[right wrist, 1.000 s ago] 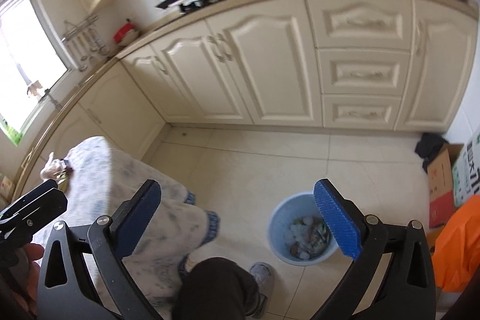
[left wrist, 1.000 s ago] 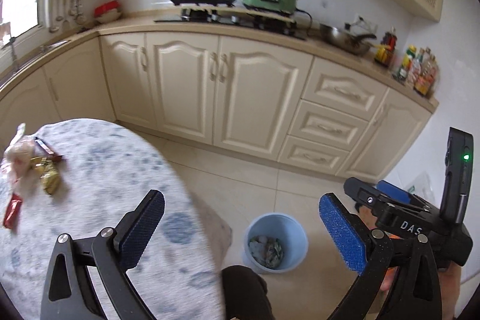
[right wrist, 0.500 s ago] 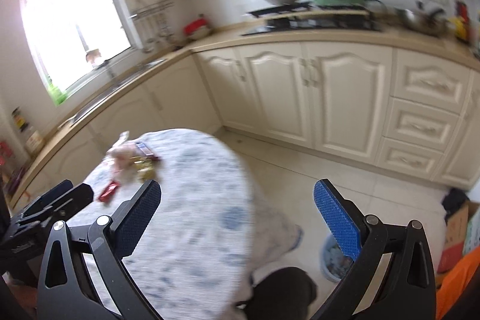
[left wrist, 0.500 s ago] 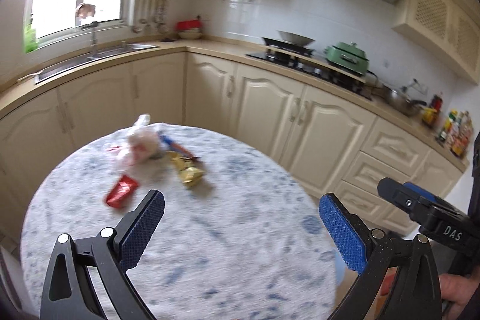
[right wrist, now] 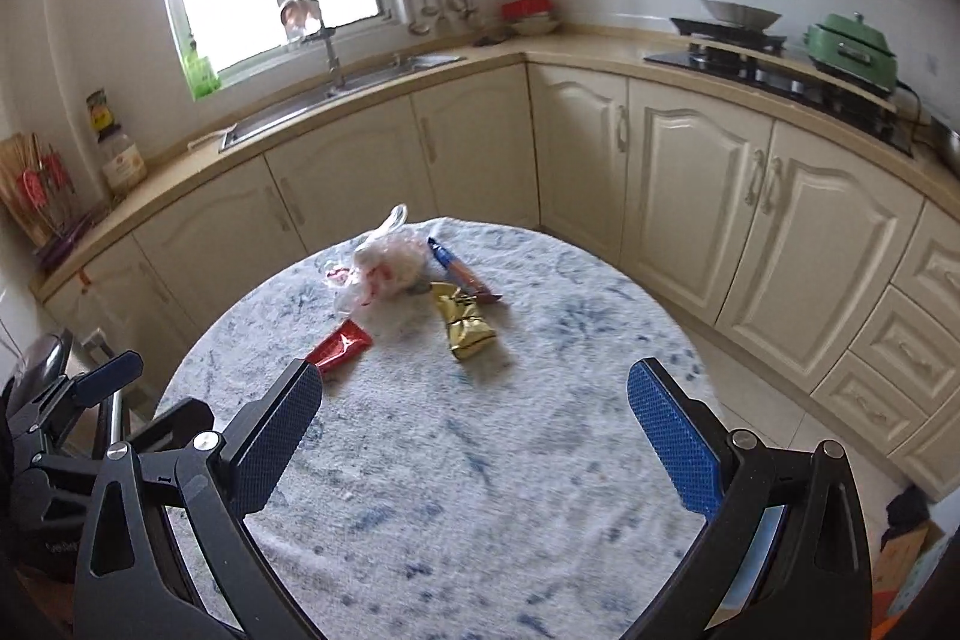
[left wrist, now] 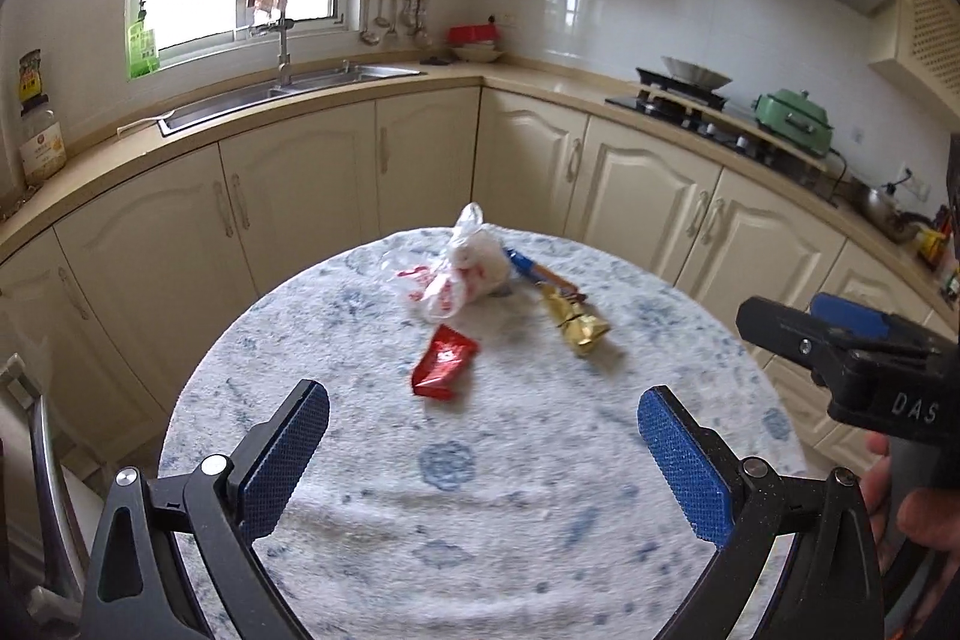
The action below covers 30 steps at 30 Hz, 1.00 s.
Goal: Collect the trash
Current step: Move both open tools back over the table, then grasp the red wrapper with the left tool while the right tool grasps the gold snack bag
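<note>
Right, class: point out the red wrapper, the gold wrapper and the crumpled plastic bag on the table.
red wrapper (left wrist: 444, 363), left wrist view, middle of the packet.
gold wrapper (left wrist: 577, 321), left wrist view, its crinkled body.
crumpled plastic bag (right wrist: 384, 265), right wrist view, its bulging centre.

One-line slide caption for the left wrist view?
Open left gripper faces red wrapper, gold wrapper and plastic bag on table.
</note>
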{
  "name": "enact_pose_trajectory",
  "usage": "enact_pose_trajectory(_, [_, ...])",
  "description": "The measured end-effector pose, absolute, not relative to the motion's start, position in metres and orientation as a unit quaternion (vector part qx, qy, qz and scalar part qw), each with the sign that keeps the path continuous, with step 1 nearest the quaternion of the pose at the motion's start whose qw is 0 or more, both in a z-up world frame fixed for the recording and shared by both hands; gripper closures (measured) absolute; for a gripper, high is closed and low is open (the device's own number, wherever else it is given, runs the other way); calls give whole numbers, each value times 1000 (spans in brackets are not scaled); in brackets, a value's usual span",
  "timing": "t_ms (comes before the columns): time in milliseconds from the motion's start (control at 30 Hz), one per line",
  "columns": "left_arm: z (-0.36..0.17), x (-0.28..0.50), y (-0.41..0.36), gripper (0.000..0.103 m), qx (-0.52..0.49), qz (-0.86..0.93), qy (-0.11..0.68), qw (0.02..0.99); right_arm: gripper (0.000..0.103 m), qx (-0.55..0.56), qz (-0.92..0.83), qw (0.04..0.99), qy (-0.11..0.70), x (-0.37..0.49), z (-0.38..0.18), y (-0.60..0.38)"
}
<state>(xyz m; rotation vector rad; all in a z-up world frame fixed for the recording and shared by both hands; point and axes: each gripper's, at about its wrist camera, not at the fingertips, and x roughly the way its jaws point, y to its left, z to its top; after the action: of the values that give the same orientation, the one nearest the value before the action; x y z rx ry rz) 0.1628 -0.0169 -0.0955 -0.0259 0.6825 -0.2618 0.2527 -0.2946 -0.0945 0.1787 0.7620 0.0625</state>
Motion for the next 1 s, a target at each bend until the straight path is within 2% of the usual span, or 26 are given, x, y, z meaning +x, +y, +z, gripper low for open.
enact_pose_trajectory(133, [-102,185,-17,1,-9,-126,352,927,0,77,39,915,395,282,-108,-280])
enact_pose_trajectory(433, [-140,295,-40,1,13,-111,403,908,1,56,39,895,440,339,-152,-270])
enact_pose_trajectory(533, [-158,324,-45,6,26,-109,425,898,9,56,44,884,462,361,-175,-270])
enact_pose_trajectory(600, [-166,340,-49,13,31,-108,438,892,15,56,48,878,474,373,-188,-269])
enact_pose_trajectory(733, [-180,369,-61,18,46,-112,457,881,21,58,50,866,494,395,-212,-271])
enact_pose_trajectory(833, [-188,383,-66,27,47,-115,464,877,30,56,54,863,500,407,-224,-268])
enact_pose_trajectory(867, [-187,387,-67,34,43,-119,466,876,38,54,59,861,502,411,-227,-266])
enact_pose_trajectory(900, [-187,388,-68,46,44,-123,465,875,47,50,63,859,505,413,-230,-263])
enact_pose_trajectory(933, [-187,391,-70,52,44,-126,464,876,53,43,66,856,510,415,-234,-260])
enact_pose_trajectory(967, [-188,393,-71,62,40,-131,464,875,60,37,67,856,511,414,-237,-257])
enact_pose_trajectory(1000, [-189,396,-71,73,35,-133,464,875,62,29,65,861,504,413,-237,-256])
